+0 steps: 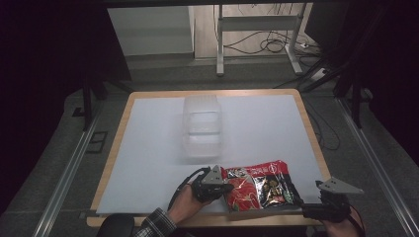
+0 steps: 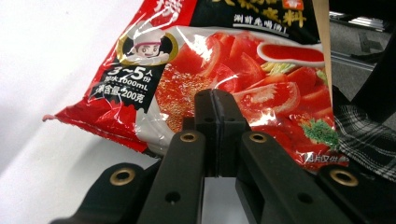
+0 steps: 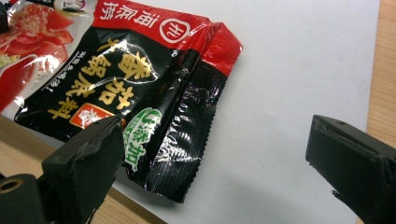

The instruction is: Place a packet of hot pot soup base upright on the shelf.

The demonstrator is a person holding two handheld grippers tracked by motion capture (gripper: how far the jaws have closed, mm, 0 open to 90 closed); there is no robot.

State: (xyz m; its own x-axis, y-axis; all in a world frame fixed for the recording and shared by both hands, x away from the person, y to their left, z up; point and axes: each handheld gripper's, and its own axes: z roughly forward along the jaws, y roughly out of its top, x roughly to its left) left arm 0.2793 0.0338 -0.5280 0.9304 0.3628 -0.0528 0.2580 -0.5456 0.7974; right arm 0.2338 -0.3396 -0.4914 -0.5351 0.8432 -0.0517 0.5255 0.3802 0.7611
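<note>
The soup-base pouch (image 1: 258, 186) looked soft and slippery; left tongs (image 2: 215, 95) pinched its edge, right tongs (image 3: 215, 154) gaped wide.

sauce pkt (image 1: 259, 187) btwn grippers, tub (image 1: 201, 126) behind.

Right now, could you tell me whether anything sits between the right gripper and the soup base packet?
Nothing visible does. The right gripper is open with only bare white mat between it and the soup base packet.
</note>
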